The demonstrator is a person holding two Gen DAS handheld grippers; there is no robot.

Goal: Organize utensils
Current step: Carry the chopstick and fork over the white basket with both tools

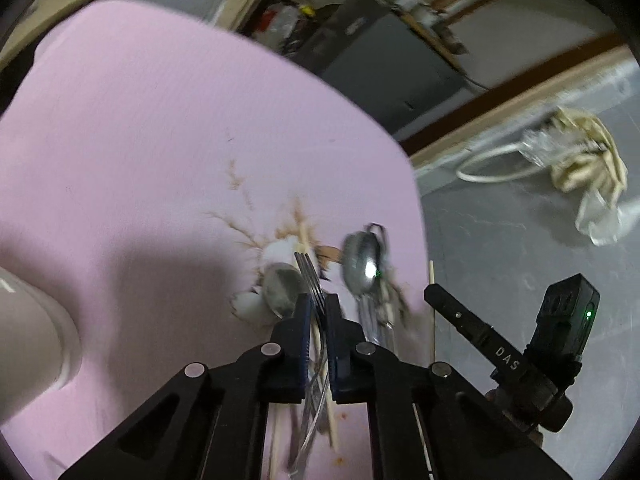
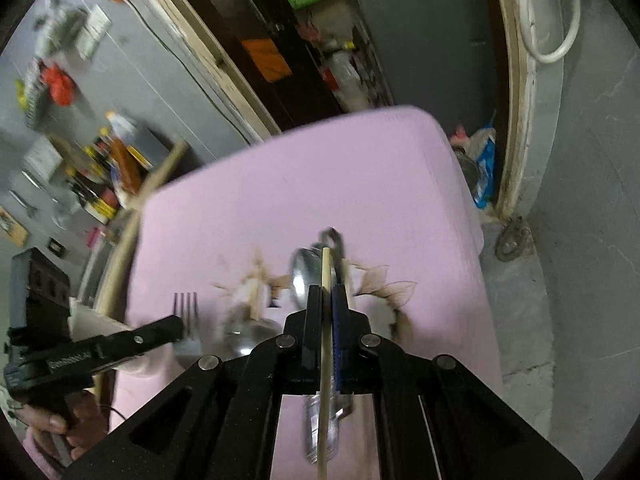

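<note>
The left claw (image 1: 318, 312) is clenched on a metal fork (image 1: 310, 276), its four thin tines poking up between the blue-edged pads, with a pale wooden chopstick (image 1: 330, 412) pinched in alongside. Just left of it lies a dull, rounded steel spoon bowl (image 1: 280, 288). To its right, a second shiny spoon (image 1: 362, 266) hangs lifted. Over to the right claw (image 2: 327, 300): it is clamped tight on a slim, straight wooden chopstick (image 2: 325, 344), and that same glossy spoon (image 2: 306, 272) sits pressed in behind it, handle blurred below. Both bundles hover above the smooth pink surface (image 1: 140, 140), where a brown feathery print (image 2: 384, 288) decorates the cloth. A light-coloured cylindrical cup (image 1: 36, 328) sits at the left edge.
</note>
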